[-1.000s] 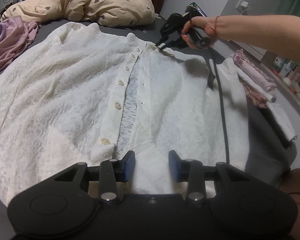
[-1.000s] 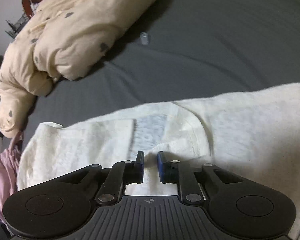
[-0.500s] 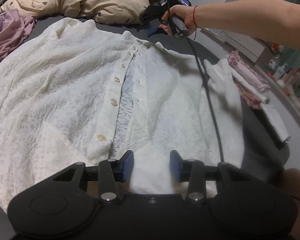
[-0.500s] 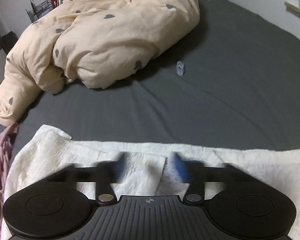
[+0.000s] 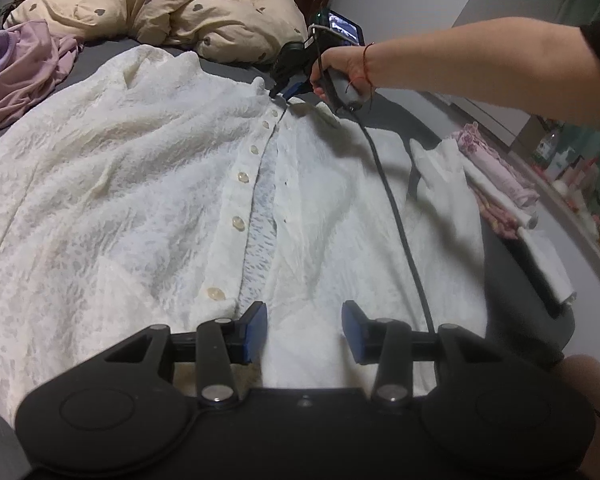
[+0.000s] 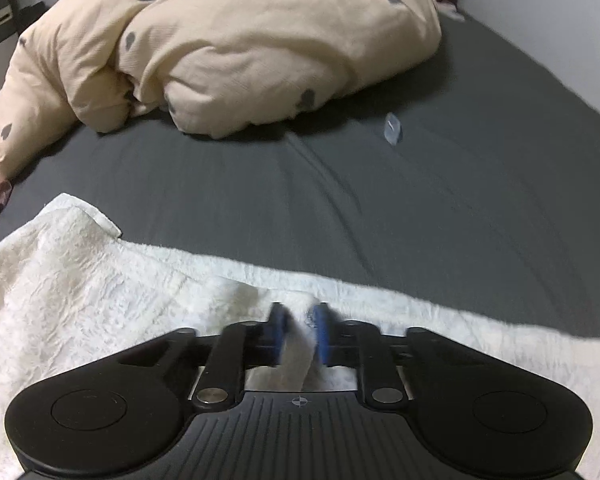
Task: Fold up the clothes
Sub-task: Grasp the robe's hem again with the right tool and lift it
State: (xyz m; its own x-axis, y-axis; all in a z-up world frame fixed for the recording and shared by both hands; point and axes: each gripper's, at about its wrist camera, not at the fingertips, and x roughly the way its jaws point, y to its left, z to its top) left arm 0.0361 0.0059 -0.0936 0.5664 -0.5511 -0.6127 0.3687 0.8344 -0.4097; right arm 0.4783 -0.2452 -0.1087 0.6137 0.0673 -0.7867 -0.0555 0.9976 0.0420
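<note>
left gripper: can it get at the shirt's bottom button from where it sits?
Probably yes. The left gripper hangs open over the white shirt hem, with the bottom button just ahead of its left finger and only flat fabric between; the cable runs off to the other side.

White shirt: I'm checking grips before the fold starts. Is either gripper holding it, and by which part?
The right gripper is closing on the white shirt at its collar edge, with fabric between the pads. The left gripper is open above the hem, holding nothing.

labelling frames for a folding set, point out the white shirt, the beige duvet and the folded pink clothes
white shirt [image 5: 140,184]: left wrist view, its left front panel
beige duvet [image 6: 260,40]: right wrist view, middle of the heap
folded pink clothes [image 5: 496,172]: left wrist view, top of the stack
</note>
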